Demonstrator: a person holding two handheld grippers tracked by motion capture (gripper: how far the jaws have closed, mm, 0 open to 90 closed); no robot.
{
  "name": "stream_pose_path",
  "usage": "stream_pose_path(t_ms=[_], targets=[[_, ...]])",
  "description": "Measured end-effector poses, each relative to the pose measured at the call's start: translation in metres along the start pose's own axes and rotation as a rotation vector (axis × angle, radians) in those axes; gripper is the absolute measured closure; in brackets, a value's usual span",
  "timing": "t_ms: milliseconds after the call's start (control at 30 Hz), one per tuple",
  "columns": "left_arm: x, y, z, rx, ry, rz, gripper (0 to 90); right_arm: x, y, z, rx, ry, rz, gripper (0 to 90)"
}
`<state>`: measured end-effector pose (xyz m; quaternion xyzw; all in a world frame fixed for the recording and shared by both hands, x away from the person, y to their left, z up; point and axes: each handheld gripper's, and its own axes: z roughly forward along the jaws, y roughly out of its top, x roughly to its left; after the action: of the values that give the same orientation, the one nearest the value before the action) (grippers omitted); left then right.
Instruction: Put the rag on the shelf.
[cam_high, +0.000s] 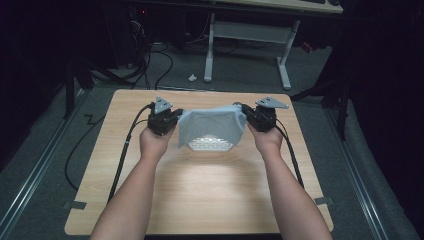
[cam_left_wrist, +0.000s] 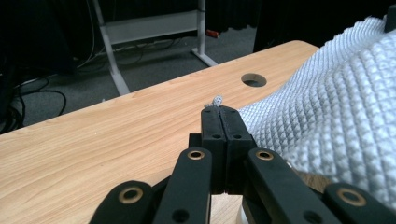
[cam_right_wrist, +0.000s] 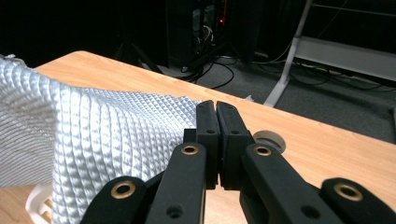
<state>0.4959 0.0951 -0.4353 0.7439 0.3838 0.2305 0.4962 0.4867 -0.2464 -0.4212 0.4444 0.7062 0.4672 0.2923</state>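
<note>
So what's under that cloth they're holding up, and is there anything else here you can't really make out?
- White slotted object, high view: the cloth drapes over its top, so what it is stays unclear.
- Same object, right gripper view: cut off by the bottom edge.
- Cloth corners: hidden between the closed jaws of the left gripper and the right gripper.
- Room behind the table: too dark.

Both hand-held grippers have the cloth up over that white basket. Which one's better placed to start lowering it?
Neither clearly. The left hand-held gripper and right hand-held gripper each pinch a corner of the waffle-weave cloth at matching height, symmetric about the white basket. Likely lower together.
</note>
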Motion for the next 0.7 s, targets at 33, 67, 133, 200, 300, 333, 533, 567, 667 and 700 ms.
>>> stream_pose_path(t_ms=[33,67,133,200,300,333,533,567,667,700], targets=[[0.000,-0.001,0.000,0.000,-0.002,-0.003,89.6,0.001,-0.001,0.000,0.003,-0.002,0.003,89.6],[0.001,-0.003,0.000,0.001,-0.005,-0.006,89.6,0.001,-0.002,0.000,0.004,0.000,-0.002,89.6],[0.001,-0.006,0.000,0.004,-0.006,-0.011,89.6,0.002,-0.004,0.000,0.004,0.001,-0.003,89.6],[0.001,-0.009,0.001,0.007,-0.010,-0.020,89.6,0.002,-0.005,0.001,0.006,0.000,-0.002,89.6],[0.001,-0.013,0.002,0.010,-0.017,-0.028,89.6,0.002,-0.007,0.001,0.006,0.002,0.004,89.6],[0.000,-0.014,0.002,0.011,-0.018,-0.026,89.6,0.002,-0.007,0.002,0.008,0.004,0.006,89.6],[-0.001,-0.021,0.002,0.017,-0.025,-0.031,89.5,0.005,-0.013,0.003,0.026,0.008,0.007,89.6],[-0.001,-0.023,0.001,0.015,-0.025,-0.030,89.4,0.005,-0.014,0.004,0.024,0.012,0.004,89.6],[0.000,-0.027,0.001,0.018,-0.035,-0.040,89.3,0.006,-0.018,0.006,0.032,0.012,0.010,89.5],[0.000,-0.029,0.001,0.021,-0.037,-0.039,89.4,0.006,-0.019,0.007,0.029,0.015,0.013,89.5]])
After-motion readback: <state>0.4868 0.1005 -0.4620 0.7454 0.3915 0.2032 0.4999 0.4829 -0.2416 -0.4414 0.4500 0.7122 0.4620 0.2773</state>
